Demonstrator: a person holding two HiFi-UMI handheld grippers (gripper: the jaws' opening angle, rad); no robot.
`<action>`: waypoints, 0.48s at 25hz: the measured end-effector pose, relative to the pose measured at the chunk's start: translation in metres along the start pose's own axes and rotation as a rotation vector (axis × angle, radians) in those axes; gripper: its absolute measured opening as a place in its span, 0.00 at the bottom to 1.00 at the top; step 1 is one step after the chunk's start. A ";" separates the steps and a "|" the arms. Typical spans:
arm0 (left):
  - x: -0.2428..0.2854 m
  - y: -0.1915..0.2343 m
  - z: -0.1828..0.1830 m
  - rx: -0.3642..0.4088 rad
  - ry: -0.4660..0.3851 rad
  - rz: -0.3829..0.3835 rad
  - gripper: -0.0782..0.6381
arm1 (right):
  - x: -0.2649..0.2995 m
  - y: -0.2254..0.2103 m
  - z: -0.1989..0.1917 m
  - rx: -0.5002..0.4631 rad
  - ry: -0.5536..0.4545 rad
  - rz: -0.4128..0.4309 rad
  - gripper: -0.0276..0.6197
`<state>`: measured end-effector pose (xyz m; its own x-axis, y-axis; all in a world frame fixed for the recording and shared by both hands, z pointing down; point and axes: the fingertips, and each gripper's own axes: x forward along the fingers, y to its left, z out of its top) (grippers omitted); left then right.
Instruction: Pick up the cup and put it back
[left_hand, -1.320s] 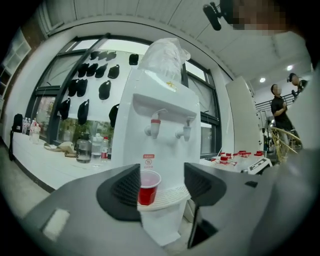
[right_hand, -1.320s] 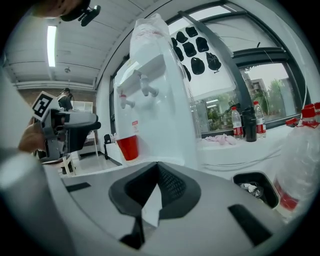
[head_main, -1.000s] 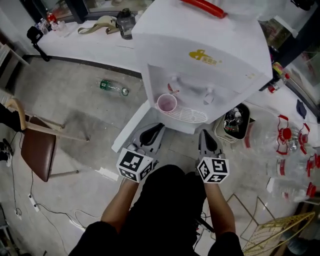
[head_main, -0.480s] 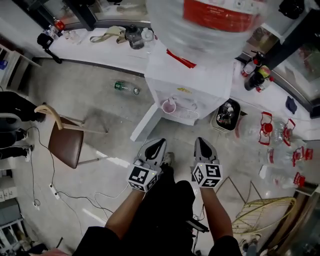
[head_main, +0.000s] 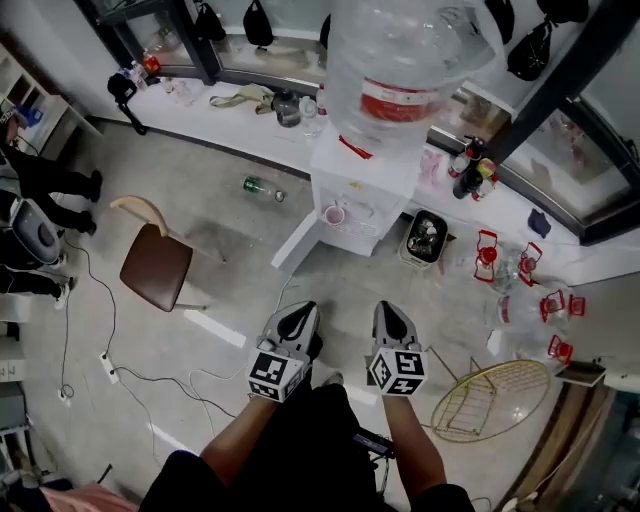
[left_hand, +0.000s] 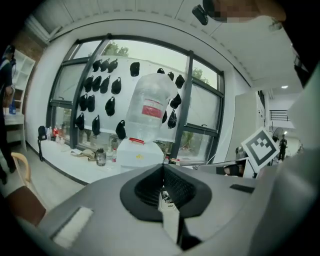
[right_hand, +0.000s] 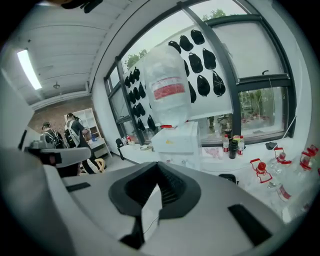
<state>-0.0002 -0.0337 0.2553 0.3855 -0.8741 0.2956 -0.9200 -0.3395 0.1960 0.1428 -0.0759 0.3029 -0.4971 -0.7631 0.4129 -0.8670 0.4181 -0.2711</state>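
Note:
A small pink cup (head_main: 334, 214) stands on the drip tray of the white water dispenser (head_main: 352, 190), under the big clear bottle (head_main: 400, 60). Both grippers are held low and close to the person, well short of the dispenser. The left gripper (head_main: 300, 312) is shut with nothing in it, and so is the right gripper (head_main: 388, 312). In the left gripper view the shut gripper (left_hand: 162, 172) points toward the dispenser (left_hand: 135, 152). In the right gripper view the gripper (right_hand: 159, 172) is shut and the dispenser (right_hand: 175, 140) stands ahead. The cup is not visible in either gripper view.
A brown chair (head_main: 155, 265) stands on the floor to the left, with cables (head_main: 100, 350) near it. A green bottle (head_main: 262, 188) lies on the floor. A black bin (head_main: 424, 238), red-capped containers (head_main: 485, 255) and a gold wire basket (head_main: 490, 400) are to the right. People (head_main: 40, 180) stand at far left.
The view has pulled back from the dispenser, which now looks small and far. Both grippers stay shut and empty. The cup remains on the drip tray.

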 end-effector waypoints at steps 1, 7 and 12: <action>-0.016 -0.010 0.007 0.003 0.003 0.006 0.12 | -0.017 0.007 0.005 0.000 0.002 0.001 0.03; -0.099 -0.037 0.075 0.018 -0.097 0.047 0.12 | -0.100 0.068 0.057 -0.017 -0.060 0.033 0.03; -0.139 -0.042 0.109 0.024 -0.157 0.037 0.12 | -0.146 0.106 0.078 -0.021 -0.110 0.022 0.03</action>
<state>-0.0233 0.0642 0.1037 0.3373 -0.9290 0.1520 -0.9354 -0.3126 0.1652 0.1264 0.0410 0.1460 -0.5104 -0.8026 0.3088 -0.8570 0.4449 -0.2601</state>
